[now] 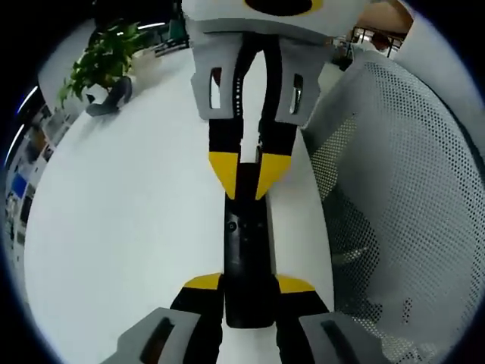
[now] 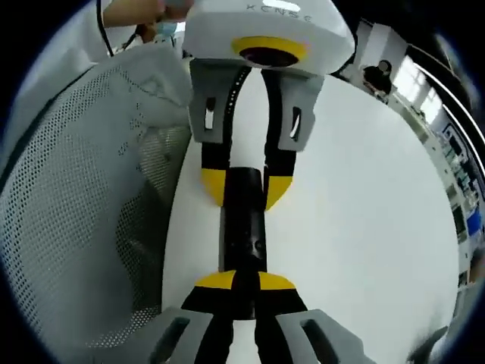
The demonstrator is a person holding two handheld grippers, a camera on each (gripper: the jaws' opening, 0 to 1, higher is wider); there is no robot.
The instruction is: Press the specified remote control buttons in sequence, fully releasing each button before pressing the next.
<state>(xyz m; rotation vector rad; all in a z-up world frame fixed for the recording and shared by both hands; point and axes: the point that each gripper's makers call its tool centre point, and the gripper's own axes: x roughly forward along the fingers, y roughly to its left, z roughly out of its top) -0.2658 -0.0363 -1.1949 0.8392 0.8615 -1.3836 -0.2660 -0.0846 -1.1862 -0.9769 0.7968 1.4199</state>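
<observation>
A black remote control (image 1: 246, 250) lies lengthwise on the white table (image 1: 129, 227), with small buttons showing on its top face. My left gripper (image 1: 250, 287) is shut on its near end, a yellow-tipped finger on each long side. From the far side my right gripper (image 1: 248, 189) reaches in with its jaws drawn together and their tips down on the remote's far end. In the right gripper view the remote (image 2: 244, 220) runs from my right gripper (image 2: 246, 284) up to my left gripper (image 2: 246, 186), which clasps the far end.
A white mesh chair back (image 1: 402, 197) stands against the table's edge, close beside the remote, and appears again as the chair back (image 2: 68, 205). A potted plant (image 1: 102, 64) sits at the table's far corner. A person's hand (image 2: 144, 15) shows beyond the chair.
</observation>
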